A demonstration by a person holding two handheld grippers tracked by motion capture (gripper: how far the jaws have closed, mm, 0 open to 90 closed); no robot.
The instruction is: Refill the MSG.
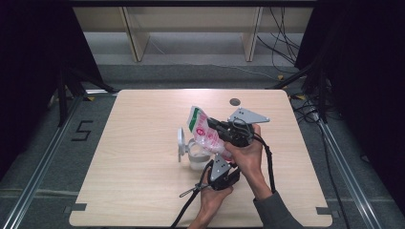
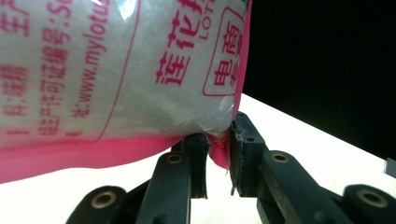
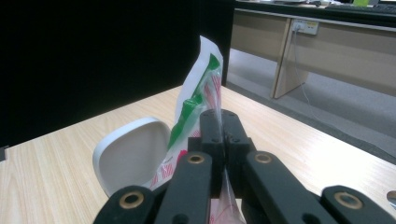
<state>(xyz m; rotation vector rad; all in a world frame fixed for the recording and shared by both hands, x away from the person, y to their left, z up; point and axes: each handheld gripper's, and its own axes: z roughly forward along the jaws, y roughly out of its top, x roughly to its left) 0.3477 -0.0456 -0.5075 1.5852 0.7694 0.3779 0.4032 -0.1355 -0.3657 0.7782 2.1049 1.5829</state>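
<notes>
Between both tools [image 1: 217, 125] [image 1: 220, 164], the pink bag [image 1: 206, 135], each tool pinching an edge.

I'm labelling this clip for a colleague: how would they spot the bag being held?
On the light wooden table, look just right of centre where both grippers meet. Held between them above a white lidded container is the bag: clear plastic with pink print, white grains and a green top band.

A: How's the light over my bench [image 1: 143, 181]?
B: Even and soft from above, faint shadows, dark curtains either side.
A: My left hand-held gripper [image 2: 218, 161] view?
B: Bag [image 2: 116, 70] too close, print blurred, background black.
</notes>
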